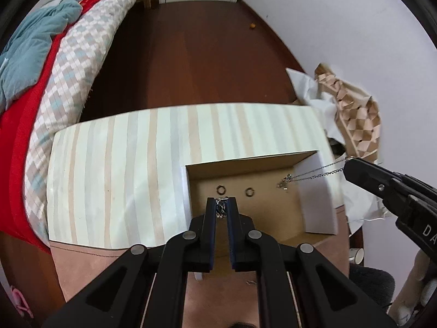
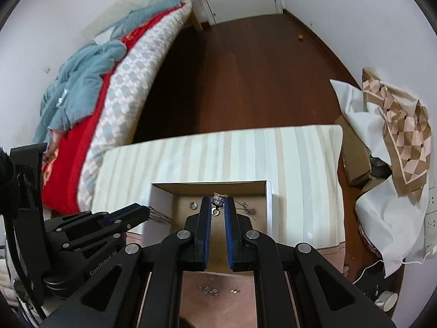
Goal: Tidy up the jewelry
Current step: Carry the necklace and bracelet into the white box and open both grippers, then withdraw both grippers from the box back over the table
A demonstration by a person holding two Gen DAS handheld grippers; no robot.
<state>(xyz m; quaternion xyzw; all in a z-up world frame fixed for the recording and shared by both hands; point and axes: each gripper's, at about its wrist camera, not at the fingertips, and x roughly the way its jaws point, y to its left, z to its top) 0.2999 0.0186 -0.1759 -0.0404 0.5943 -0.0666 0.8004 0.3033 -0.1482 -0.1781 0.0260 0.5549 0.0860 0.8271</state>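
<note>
Left gripper: fingers drawn close together, a bunched chain pinched between the tips and held over the near edge of the open cardboard box. A few strands are seen trailing from these tips in the right wrist view.

Right gripper: fingers likewise nearly together, clamped on a thin necklace. The chain is stretched from the tips, held outside the box's right wall, down into the box, where its pendant is seen at the right side of the brown floor. Whether the pendant is resting or hanging just above cannot be told.

Box contents: one ring and a second ring are noted lying flat side by side, apart from each other and left of the pendant.

The box is set on a striped sheet at its right near corner, and pink cloth is seen below the sheet's near edge.
</note>
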